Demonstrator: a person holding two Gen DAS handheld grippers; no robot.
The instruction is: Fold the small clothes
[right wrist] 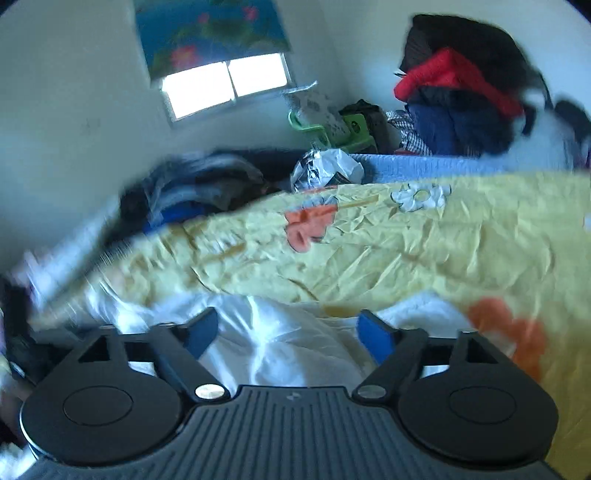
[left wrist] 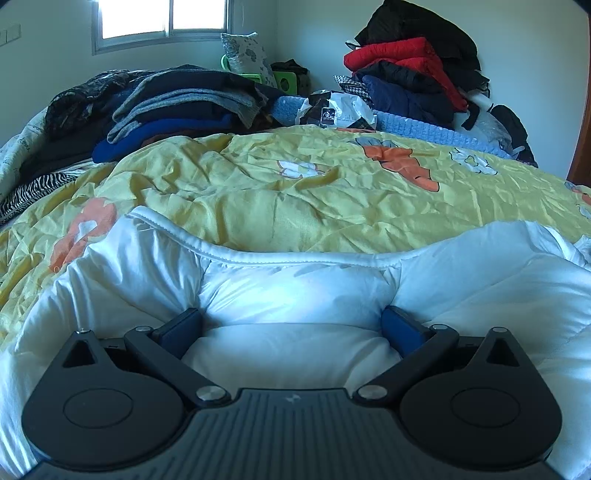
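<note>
White padded garment (left wrist: 295,295) — puffy, quilted, with a piped hem edge — lies on the yellow floral bed cover (left wrist: 258,192), right at the near edge of both views. What kind of garment it is cannot be told; its lower part is cut off by the frame and by the gripper bodies.

Left hand-held gripper (left wrist: 291,328): jaws spread wide, blue pads (left wrist: 183,328) sunk into the white fabric on either side of a puffed section. A bulge of cloth sits between them, but whether the pads pinch it or only rest against it is not clear.

Right hand-held gripper (right wrist: 286,332): jaws wide apart, nothing clamped — shiny white fabric (right wrist: 273,332) lies below and between the fingers, untouched by the pads as far as shows. This view is motion-blurred, worst on the left side.

Further out: a stack of folded dark and grey clothes (left wrist: 177,107) at the far left of the bed, a crumpled white plastic bag (left wrist: 340,109) beside a light blue knitted blanket (left wrist: 413,125), and a pile of red, navy and black jackets (left wrist: 413,66) against the wall. Window (left wrist: 166,18) behind, top cropped in the left view; a floral roller blind (right wrist: 210,33) shows in the right.
</note>
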